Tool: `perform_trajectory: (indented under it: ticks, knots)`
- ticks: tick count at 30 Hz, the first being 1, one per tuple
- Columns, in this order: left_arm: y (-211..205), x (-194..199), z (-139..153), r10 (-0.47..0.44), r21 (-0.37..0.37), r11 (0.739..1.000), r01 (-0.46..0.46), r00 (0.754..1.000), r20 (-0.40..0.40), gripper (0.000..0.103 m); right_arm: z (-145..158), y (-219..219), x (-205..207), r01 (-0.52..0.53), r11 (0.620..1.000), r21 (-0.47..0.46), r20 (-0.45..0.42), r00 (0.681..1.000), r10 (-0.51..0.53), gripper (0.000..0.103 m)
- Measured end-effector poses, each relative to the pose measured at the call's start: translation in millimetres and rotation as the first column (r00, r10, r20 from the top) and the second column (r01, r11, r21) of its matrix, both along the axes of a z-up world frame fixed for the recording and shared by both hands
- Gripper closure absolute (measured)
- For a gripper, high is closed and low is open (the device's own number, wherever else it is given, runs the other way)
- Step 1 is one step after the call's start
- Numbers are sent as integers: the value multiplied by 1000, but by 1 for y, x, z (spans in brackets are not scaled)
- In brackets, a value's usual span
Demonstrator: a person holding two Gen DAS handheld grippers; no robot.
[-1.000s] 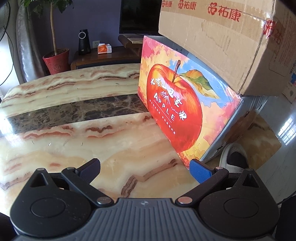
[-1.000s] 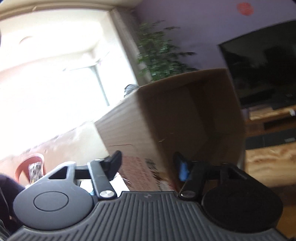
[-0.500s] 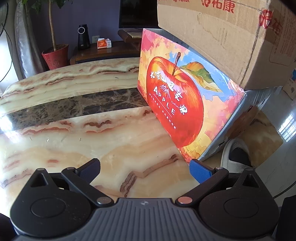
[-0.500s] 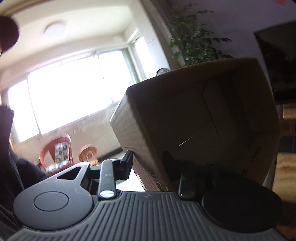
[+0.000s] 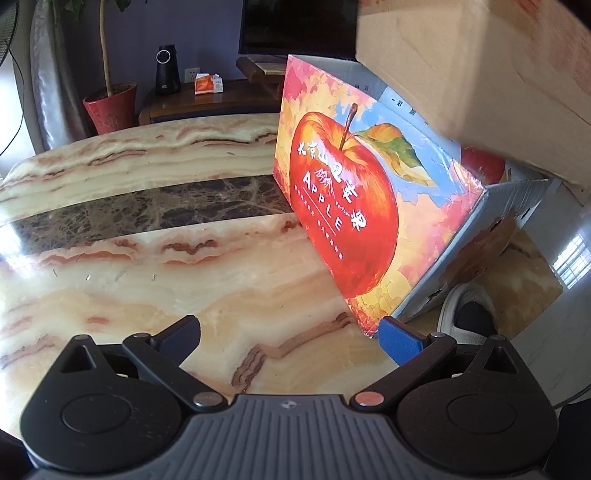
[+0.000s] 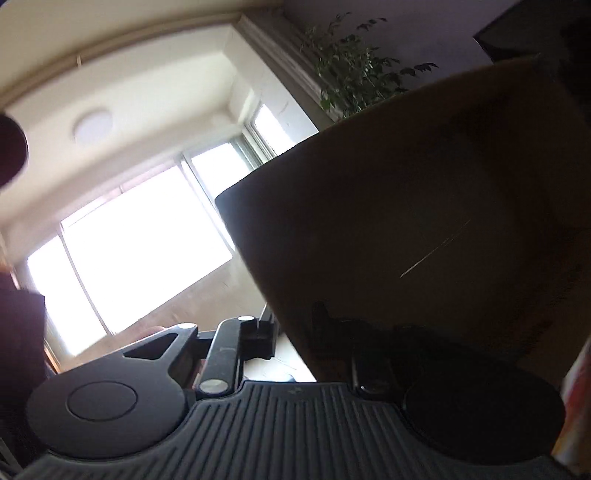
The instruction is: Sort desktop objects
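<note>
A colourful apple gift box (image 5: 351, 214) stands on the marble table (image 5: 147, 277), right of centre. A brown cardboard box (image 5: 480, 74) hangs tilted above its far right corner. In the right wrist view that cardboard box (image 6: 424, 221) fills the right side, dark and open toward me. My right gripper (image 6: 295, 332) has its jaws closing, one finger on each side of the box's near wall, pads against it. My left gripper (image 5: 290, 334) stays open over bare marble, just left of the apple box's near corner, with nothing between its fingers.
Behind the table are a red plant pot (image 5: 110, 107), a black speaker (image 5: 168, 70), a small orange carton (image 5: 208, 83) on a wooden cabinet, and a dark TV (image 5: 295, 26). A shoe (image 5: 469, 314) shows past the table's right edge. A bright window (image 6: 147, 240) dominates the right wrist view.
The right jaws have narrowed onto the cardboard box's wall and the gripper has rolled. In the left wrist view the cardboard box has lifted and tilted off the apple box. The left gripper kept still.
</note>
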State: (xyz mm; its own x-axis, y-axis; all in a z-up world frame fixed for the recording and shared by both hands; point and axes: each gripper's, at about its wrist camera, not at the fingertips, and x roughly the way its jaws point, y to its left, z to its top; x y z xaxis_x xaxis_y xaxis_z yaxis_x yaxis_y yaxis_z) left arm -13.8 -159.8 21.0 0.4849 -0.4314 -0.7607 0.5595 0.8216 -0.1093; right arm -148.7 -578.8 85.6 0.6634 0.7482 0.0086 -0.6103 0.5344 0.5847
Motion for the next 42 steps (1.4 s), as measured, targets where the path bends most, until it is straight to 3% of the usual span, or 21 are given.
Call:
perform_trajectory:
  ticks: [4,9,13,20,27,33,36,38,40,42]
  knots:
    - [5,3,6,27,-44,999,-28,999,-20,1,-5,10,4,-12,999,36,-25,1000,13,83]
    - [14,15,16,95,-151,983,-105,993,-72,1,-11,5,-7,-37,992,123,-8,999,38,83]
    - [14,18,23,109,-192,974,-122,991,-77,1,-14,4,-11,-51,989,137,-24,998,55,82]
    - [7,18,28,105,-197,974,-109,994,-28,1,-18,3,-21,-94,982,163,-5,995,96,82]
    - [0,28,15,108,-231,963,-137,985,-135,1,-18,-6,-25,-95,983,158,-29,994,101,80]
    - [-5,23,8,129,-143,980,-139,989,-77,2,-16,-14,-33,-60,989,132,-56,996,68,75]
    - [-8,22,2,101,-117,987,-108,993,-60,34,-16,-19,-36,-41,991,124,-77,996,51,68]
    - [-6,20,-2,77,-140,986,-86,995,-68,70,-13,-22,-36,-19,994,105,-96,995,29,62]
    - [-2,19,-5,54,-202,977,-68,996,-77,88,-12,-26,-39,11,996,87,-110,994,-1,46]
    - [4,18,-6,27,-292,955,-52,996,-89,93,-11,-31,-43,26,996,90,-112,994,-16,46]
